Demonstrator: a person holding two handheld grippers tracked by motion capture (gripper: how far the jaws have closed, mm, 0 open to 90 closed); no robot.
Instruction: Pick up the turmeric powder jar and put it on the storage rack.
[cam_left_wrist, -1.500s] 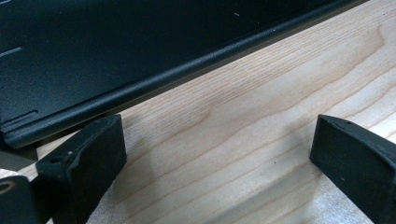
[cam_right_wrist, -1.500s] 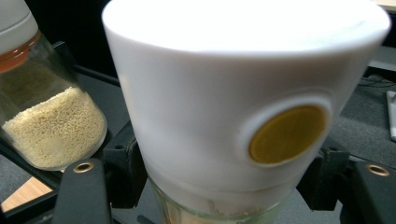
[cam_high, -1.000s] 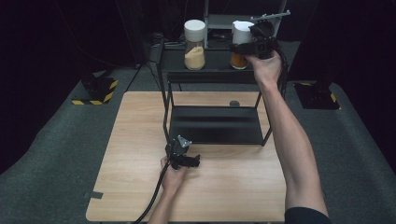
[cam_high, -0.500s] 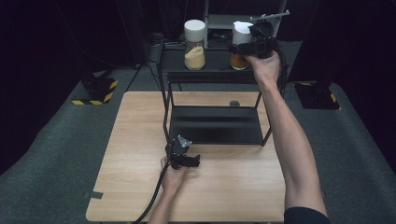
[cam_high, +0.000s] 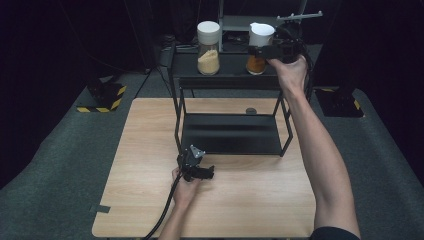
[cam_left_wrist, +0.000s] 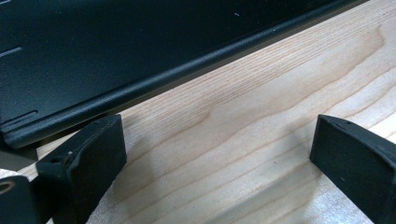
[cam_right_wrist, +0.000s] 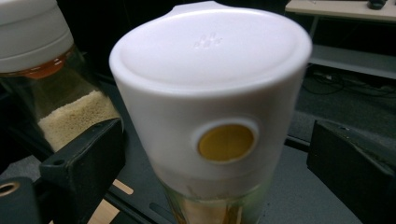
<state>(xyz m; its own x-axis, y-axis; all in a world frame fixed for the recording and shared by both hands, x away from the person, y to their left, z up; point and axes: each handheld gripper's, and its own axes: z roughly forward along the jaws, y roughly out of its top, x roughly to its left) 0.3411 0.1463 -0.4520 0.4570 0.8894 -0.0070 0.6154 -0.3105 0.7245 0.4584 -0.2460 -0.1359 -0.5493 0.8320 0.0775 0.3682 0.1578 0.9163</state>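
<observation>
While your left gripper (cam_high: 199, 172) rests on the pale wooden tabletop (cam_high: 150, 150), fingers spread wide on nothing, just short of the black metal two-tier rack (cam_high: 227, 134), your right gripper (cam_high: 263, 50) brackets the white-capped glass jar of orange powder (cam_right_wrist: 212, 121) on the top shelf — fingers wide, not touching. Close off-centre and you may tip it into the neighbouring white-capped jar of pale grains (cam_high: 208, 42) — or off the shelf.

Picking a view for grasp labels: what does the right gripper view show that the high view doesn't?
Right gripper view alone: a round yellow spot on the white cap of the jar between the open right tongs. High view alone: the wooden table, the black rack, the left tongs resting on the table. Both: the capped jar and the paler-grain jar beside it.
</observation>
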